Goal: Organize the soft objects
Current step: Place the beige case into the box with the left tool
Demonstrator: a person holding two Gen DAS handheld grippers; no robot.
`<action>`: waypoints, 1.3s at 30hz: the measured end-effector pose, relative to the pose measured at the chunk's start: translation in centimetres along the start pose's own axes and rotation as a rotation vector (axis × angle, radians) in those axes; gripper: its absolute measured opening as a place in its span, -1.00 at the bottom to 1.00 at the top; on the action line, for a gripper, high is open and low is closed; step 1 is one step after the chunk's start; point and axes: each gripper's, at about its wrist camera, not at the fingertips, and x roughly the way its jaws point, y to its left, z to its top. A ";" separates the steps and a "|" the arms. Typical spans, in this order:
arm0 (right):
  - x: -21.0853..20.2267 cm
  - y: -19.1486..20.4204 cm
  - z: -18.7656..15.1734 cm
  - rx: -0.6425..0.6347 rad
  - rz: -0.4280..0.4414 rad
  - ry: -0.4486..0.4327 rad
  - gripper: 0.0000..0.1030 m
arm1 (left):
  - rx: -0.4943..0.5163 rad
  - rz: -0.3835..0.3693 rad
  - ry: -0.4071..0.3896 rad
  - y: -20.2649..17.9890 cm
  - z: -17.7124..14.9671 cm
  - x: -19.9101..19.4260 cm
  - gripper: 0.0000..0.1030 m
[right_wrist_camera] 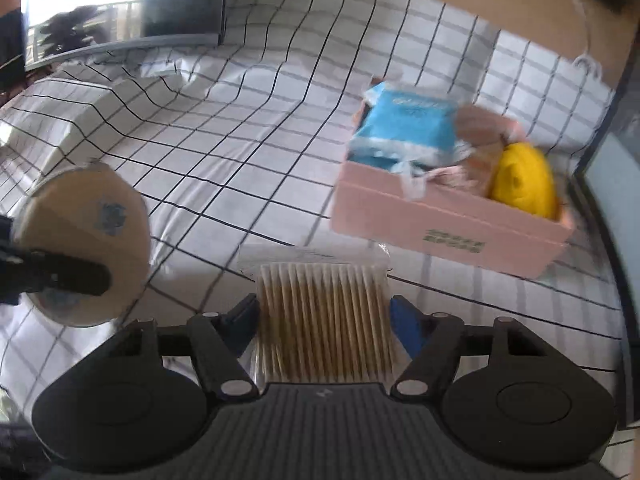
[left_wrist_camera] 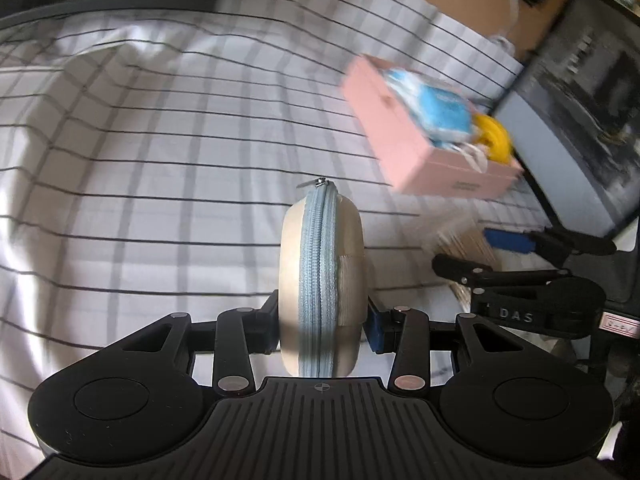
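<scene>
Zip pouch point(left_wrist_camera: 322, 280) is clamped edge-on in our left gripper point(left_wrist_camera: 324, 320), right gripper point(right_wrist_camera: 324, 320) pinching the cotton-swab pack point(right_wrist_camera: 322, 320), both bound for the pink box point(right_wrist_camera: 440, 224) at right.

Left gripper point(left_wrist_camera: 323, 320), right gripper point(right_wrist_camera: 324, 328) — black linkages, silver rivets, blue pads

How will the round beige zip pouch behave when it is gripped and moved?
The round pouch keeps its shape between the left gripper pads, so it seems fairly stiff. Held by its flat faces, it probably will not slip. Set down on its zipper edge, it might roll.
</scene>
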 end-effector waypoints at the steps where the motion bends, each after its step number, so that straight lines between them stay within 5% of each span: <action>1: -0.8 -0.6 -0.4 0.001 -0.004 -0.011 0.37 | 0.011 -0.014 0.007 -0.6 -0.1 0.1 -0.14; 9: -5.3 -6.4 -3.9 -0.001 -0.115 -0.068 0.37 | 0.143 -0.151 0.001 -8.1 0.6 0.1 -0.14; 17: -5.8 -10.3 -5.3 0.064 -0.123 -0.126 0.37 | 0.153 -0.359 -0.079 -15.4 12.2 3.3 -0.13; 20: -5.6 -10.5 -5.8 0.055 -0.138 -0.123 0.37 | 0.025 -0.442 -0.088 -15.6 16.7 8.0 -0.13; 22: -5.9 -10.4 -6.5 0.035 -0.145 -0.132 0.37 | -0.065 -0.387 -0.058 -14.8 17.9 11.5 0.12; 24: -5.9 -10.6 -7.2 0.036 -0.145 -0.124 0.37 | -0.059 -0.248 -0.040 -14.1 17.8 13.8 0.11; 29: -4.9 -11.7 -7.7 0.070 -0.145 -0.085 0.37 | -0.106 -0.306 -0.059 -11.4 16.6 13.6 -0.01; 32: -5.2 -12.1 -6.6 0.092 -0.136 -0.127 0.37 | -0.034 -0.248 -0.100 -12.0 16.5 11.8 -0.01; 39: -5.1 -13.7 3.4 0.263 -0.040 -0.256 0.37 | -0.018 -0.236 -0.146 -10.7 15.7 8.8 -0.01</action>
